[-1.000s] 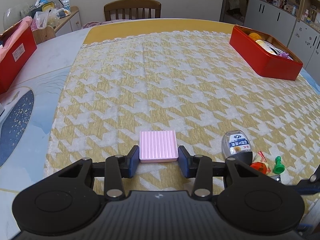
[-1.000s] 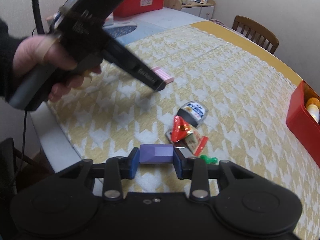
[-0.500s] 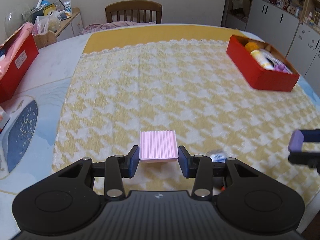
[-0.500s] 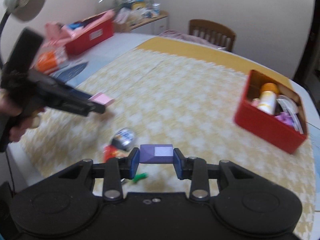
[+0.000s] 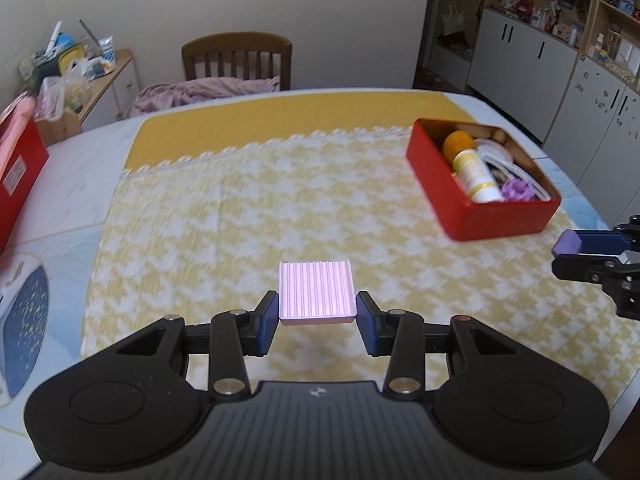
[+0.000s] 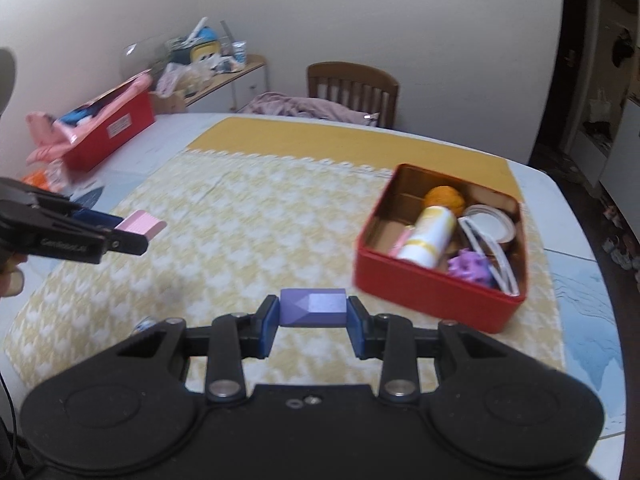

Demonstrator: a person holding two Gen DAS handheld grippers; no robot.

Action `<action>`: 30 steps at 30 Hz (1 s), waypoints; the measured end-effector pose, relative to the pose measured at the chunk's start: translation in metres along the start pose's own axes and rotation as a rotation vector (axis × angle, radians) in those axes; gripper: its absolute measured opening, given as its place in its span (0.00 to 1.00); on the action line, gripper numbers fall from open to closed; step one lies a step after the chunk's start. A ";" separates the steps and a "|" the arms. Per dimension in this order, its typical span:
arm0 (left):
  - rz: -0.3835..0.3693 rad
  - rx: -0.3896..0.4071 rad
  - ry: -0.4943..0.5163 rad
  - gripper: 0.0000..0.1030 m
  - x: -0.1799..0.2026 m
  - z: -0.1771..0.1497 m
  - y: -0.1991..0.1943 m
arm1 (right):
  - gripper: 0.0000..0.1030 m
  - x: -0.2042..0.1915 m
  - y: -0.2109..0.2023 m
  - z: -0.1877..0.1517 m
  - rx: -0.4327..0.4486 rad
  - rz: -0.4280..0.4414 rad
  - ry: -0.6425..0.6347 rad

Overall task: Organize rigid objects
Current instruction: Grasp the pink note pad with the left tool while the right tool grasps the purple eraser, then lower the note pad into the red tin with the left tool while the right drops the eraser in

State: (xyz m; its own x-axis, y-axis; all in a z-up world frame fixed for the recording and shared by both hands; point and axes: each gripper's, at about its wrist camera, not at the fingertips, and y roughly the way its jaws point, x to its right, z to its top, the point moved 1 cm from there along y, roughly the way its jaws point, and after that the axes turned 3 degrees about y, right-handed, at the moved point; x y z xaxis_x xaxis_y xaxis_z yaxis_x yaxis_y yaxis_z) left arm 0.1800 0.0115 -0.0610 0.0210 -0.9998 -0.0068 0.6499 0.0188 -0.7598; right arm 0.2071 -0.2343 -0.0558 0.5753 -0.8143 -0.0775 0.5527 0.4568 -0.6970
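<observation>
My left gripper (image 5: 317,320) is shut on a pink ribbed square block (image 5: 316,295), held in the air over the yellow houndstooth cloth (image 5: 240,220). My right gripper (image 6: 313,322) is shut on a purple faceted block (image 6: 313,306), also off the table. The right wrist view shows the left gripper (image 6: 132,236) with the pink block (image 6: 140,224) at the left. In the left wrist view the right gripper (image 5: 572,246) and its purple block (image 5: 567,243) show at the right edge. A red tin (image 6: 420,284) with a yellow-white bottle, an orange ball and a purple toy sits ahead to the right.
A second red box (image 6: 112,132) with pink things stands on the table's far left. A wooden chair (image 5: 237,58) with a pink cloth is behind the table. A cluttered side shelf (image 5: 76,68) and cabinets (image 5: 560,72) line the walls. A hand (image 6: 10,276) shows at the left edge.
Both grippers rose and moved forward over the table with their blocks. The bottle, wrapper and green piece near the front edge dropped out of view. The red tin is nearer.
</observation>
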 end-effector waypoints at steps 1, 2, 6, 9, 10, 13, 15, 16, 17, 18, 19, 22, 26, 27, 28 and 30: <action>-0.007 0.004 0.003 0.39 0.004 0.005 0.001 | 0.33 0.006 0.000 0.002 0.002 -0.005 0.010; -0.012 0.009 0.006 0.39 0.009 0.009 0.002 | 0.33 0.013 0.001 0.005 0.005 -0.011 0.019; -0.028 0.027 0.026 0.39 0.030 0.028 0.008 | 0.33 0.038 0.004 0.011 0.010 -0.025 0.053; -0.045 0.036 0.039 0.39 0.046 0.040 0.014 | 0.33 0.058 0.007 0.014 0.013 -0.034 0.078; -0.048 0.038 0.044 0.39 0.051 0.044 0.016 | 0.33 0.065 0.009 0.015 0.013 -0.037 0.091; -0.062 0.043 0.053 0.40 0.067 0.055 0.024 | 0.33 0.084 0.013 0.017 0.012 -0.042 0.120; -0.071 0.043 0.059 0.39 0.077 0.062 0.030 | 0.33 0.096 0.016 0.018 0.009 -0.046 0.132; -0.075 0.042 0.064 0.40 0.082 0.064 0.033 | 0.33 0.101 0.018 0.019 0.006 -0.047 0.136; -0.078 0.041 0.071 0.40 0.087 0.067 0.037 | 0.33 0.106 0.021 0.020 0.005 -0.048 0.140; -0.082 0.038 0.076 0.40 0.092 0.071 0.040 | 0.33 0.111 0.023 0.021 0.003 -0.048 0.143; -0.087 0.035 0.080 0.40 0.097 0.074 0.045 | 0.33 0.115 0.025 0.022 0.002 -0.048 0.144; -0.105 0.026 0.085 0.39 0.111 0.085 0.059 | 0.33 0.127 0.031 0.025 -0.002 -0.048 0.139; -0.109 0.006 0.090 0.40 0.129 0.103 0.083 | 0.33 0.141 0.043 0.030 -0.011 -0.051 0.122; -0.113 0.004 0.092 0.40 0.133 0.107 0.089 | 0.33 0.144 0.046 0.032 -0.015 -0.053 0.116; -0.112 0.002 0.094 0.40 0.136 0.111 0.095 | 0.33 0.147 0.050 0.034 -0.020 -0.058 0.108; -0.106 -0.006 0.102 0.40 0.144 0.118 0.108 | 0.33 0.152 0.057 0.038 -0.025 -0.062 0.094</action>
State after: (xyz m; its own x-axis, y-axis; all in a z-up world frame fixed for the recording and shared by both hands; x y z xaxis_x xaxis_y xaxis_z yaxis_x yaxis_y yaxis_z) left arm 0.3429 -0.1291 -0.0677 -0.1252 -0.9921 0.0082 0.6400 -0.0871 -0.7634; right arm 0.3489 -0.3189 -0.0805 0.4807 -0.8713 -0.0988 0.5695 0.3959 -0.7203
